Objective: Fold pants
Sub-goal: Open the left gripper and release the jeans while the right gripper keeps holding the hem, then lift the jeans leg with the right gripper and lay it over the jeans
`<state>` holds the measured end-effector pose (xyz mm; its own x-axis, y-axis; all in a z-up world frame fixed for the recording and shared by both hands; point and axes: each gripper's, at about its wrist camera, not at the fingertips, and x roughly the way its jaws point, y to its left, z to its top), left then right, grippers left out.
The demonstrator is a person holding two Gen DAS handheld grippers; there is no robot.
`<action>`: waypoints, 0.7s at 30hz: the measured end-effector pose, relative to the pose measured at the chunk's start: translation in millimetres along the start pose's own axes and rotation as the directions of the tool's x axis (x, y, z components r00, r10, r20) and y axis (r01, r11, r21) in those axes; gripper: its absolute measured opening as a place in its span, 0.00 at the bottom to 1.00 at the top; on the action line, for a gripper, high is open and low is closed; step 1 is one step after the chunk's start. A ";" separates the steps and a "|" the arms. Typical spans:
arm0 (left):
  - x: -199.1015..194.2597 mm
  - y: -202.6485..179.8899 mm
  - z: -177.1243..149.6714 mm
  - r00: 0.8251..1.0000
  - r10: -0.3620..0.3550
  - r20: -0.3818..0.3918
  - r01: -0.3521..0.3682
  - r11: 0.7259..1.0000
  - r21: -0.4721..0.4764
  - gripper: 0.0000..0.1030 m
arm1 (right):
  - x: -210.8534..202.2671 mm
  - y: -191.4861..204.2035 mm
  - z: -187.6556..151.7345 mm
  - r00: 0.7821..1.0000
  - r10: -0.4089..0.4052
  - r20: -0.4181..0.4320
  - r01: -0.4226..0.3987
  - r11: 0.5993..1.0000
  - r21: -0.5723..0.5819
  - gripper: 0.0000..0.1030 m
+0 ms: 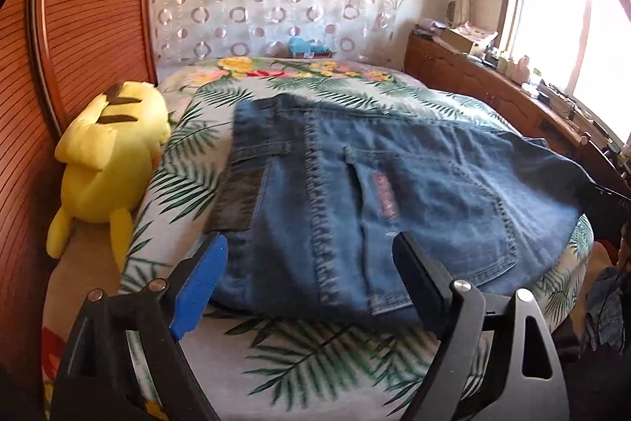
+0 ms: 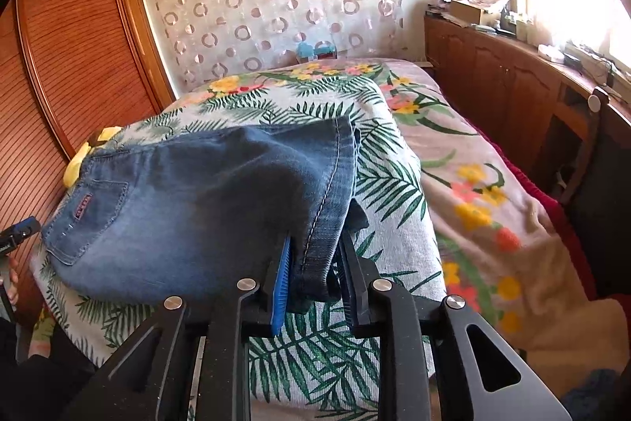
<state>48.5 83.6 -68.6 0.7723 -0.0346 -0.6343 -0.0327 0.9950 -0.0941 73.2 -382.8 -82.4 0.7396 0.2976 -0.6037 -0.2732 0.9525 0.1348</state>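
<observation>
The right hand-held gripper (image 2: 315, 275) is clamped on the stitched hem of the faded denim pants (image 2: 189, 208), folded on the leaf-print bed (image 2: 347, 354). The left hand-held gripper (image 1: 311, 275), jaws apart, hovers near their waistband.

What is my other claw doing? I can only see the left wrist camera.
Observer: The right claw is shut on the hem end of the jeans.
Child: Is it just one layer of cloth?
Observer: No, more than one layer of denim sits between its fingers.
Child: What's past the bed on that side?
Observer: A red cloth runs along the bed's edge, below the wooden cabinet.
</observation>
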 end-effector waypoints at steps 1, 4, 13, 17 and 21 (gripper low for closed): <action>0.9 -4.3 1.7 1.000 -0.009 0.005 0.009 1.000 0.001 0.83 | -2.0 0.2 -0.2 1.000 0.000 0.004 0.000 1.000 -0.002 0.23; 4.7 -17.3 5.7 1.000 -0.025 0.007 0.025 1.000 0.014 0.83 | -5.1 3.0 -1.5 1.000 0.001 0.008 -0.001 1.000 -0.010 0.23; 13.9 -52.1 8.1 0.997 -0.076 -0.002 0.076 0.995 0.059 0.83 | -4.1 4.3 -3.0 1.000 -0.017 -0.021 0.016 1.000 -0.013 0.23; 15.4 -60.1 5.2 0.997 -0.082 -0.007 0.082 0.994 0.072 0.83 | -1.2 6.3 -4.8 0.999 -0.015 -0.039 0.014 0.999 -0.035 0.23; 15.6 -62.6 4.1 0.997 -0.080 -0.010 0.080 0.994 0.075 0.83 | -2.3 13.4 1.0 1.000 0.014 -0.026 -0.015 0.997 -0.071 0.06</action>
<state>65.2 21.1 -69.5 0.7660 -0.1149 -0.6325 0.0770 0.9932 -0.0873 68.5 -370.6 -78.5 0.7196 0.3087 -0.6219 -0.3273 0.9408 0.0883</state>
